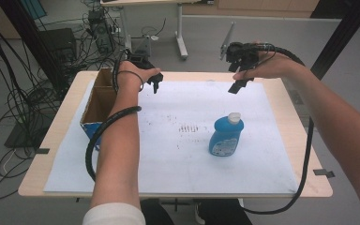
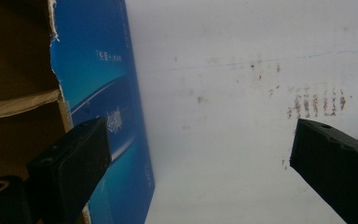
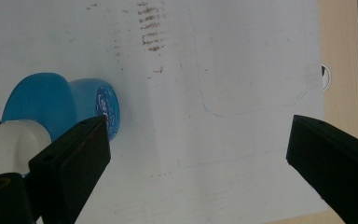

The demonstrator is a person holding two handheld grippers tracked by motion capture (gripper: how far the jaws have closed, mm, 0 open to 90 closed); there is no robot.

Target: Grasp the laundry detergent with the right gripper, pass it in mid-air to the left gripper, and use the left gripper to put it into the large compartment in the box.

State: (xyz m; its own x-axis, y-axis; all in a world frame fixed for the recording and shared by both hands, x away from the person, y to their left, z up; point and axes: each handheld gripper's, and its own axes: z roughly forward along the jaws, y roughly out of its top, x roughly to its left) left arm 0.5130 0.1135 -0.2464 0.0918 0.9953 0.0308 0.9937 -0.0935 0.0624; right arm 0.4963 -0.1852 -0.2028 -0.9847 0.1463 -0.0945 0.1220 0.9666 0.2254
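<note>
Blue plastic, with a white flip cap: the detergent bottle (image 1: pixel 226 136) stands upright on the white paper sheet (image 1: pixel 178 154) that covers my pale wooden worktop (image 1: pixel 61 136), right of the middle and nearer to me than either of my hands. My left gripper (image 1: pixel 155 83) hangs above the far part of the sheet, just beside the open brown cardboard box with blue printed sides (image 1: pixel 98 105) that sits at the sheet's left edge; in the left gripper view its jaws stand wide apart with nothing between them, one over the blue wall of the box (image 2: pixel 102 93), the other over bare paper (image 2: pixel 223 116) marked with rows of small brownish smudges (image 2: pixel 317 103). My right gripper (image 1: pixel 238 85) is raised over the far right part of the sheet, well apart from the bottle. In the right gripper view I look down on the bottle (image 3: pixel 51 107) from above, its cap toward me beside one jaw; these jaws are spread wide too and hold nothing.
</note>
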